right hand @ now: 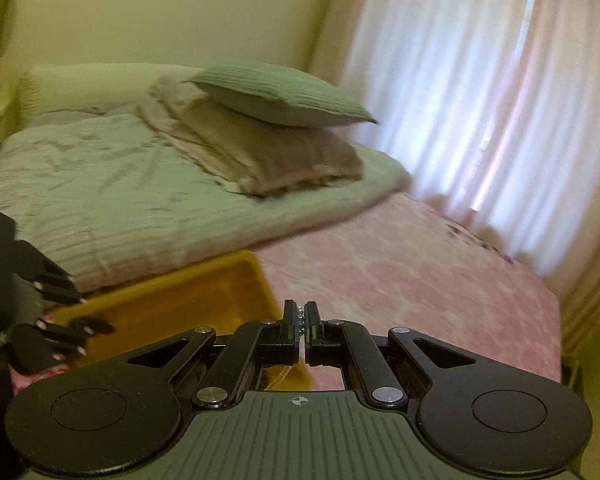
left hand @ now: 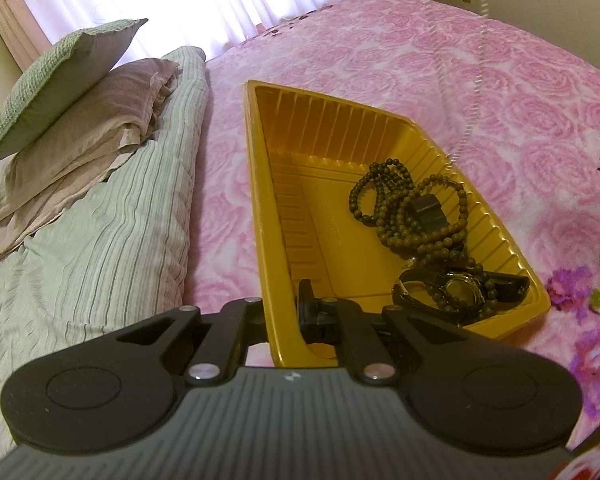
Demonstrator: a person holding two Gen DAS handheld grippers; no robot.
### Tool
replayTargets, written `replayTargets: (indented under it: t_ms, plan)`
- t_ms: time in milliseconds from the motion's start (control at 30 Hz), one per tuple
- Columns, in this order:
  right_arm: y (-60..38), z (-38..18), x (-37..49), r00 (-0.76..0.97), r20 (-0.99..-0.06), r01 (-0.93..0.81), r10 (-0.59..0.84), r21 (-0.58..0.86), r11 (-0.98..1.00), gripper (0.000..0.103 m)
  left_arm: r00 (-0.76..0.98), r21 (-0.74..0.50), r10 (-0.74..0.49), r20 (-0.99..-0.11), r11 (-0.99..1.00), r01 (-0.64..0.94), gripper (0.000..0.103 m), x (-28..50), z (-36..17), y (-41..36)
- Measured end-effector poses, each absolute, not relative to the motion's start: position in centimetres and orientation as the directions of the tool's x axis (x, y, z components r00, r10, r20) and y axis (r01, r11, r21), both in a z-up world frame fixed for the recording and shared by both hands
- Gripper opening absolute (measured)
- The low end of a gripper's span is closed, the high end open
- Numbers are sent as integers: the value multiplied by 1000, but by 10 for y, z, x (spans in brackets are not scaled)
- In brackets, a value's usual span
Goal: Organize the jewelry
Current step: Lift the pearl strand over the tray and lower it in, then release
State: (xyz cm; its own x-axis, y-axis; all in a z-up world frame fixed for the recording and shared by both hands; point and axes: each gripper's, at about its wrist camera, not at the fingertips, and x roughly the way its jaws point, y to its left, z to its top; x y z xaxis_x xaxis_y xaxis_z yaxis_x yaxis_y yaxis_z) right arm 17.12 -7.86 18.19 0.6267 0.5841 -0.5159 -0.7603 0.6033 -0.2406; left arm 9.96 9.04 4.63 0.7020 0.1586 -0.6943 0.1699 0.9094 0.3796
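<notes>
Each gripper, left (left hand: 286,312) and right (right hand: 300,322), has a grey ribbed body bearing a small crosshair mark at its front edge. Two round black housings with inset discs flank it. Black linkage arms with triangular cut-outs run forward on silver rivets to black jaws. The left gripper's side shows black links with silver pins.
</notes>
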Motion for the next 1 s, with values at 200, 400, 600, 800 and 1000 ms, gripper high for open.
replayTargets:
  t_ms: [200, 400, 600, 800, 1000]
  plan:
    - [-40, 175, 163, 568, -532, -814, 628, -253, 522, 2, 703, 368, 149, -696, 914, 170, 7, 99, 45, 94]
    - [-16, 166, 161, 529, -552, -843, 645, -251, 476, 3, 703, 355, 139, -697, 919, 170, 7, 98, 45, 97]
    - [-5, 157, 170, 518, -570, -847, 638, -242, 473, 3, 702, 337, 129, -700, 927, 165, 7, 97, 43, 101]
    - [1, 133, 191, 511, -618, -841, 598, -215, 496, 3, 701, 323, 121, -702, 933, 162, 7, 96, 42, 105]
    - [2, 111, 206, 489, -664, -840, 566, -184, 510, 3, 699, 308, 113, -706, 938, 159, 7, 97, 41, 110]
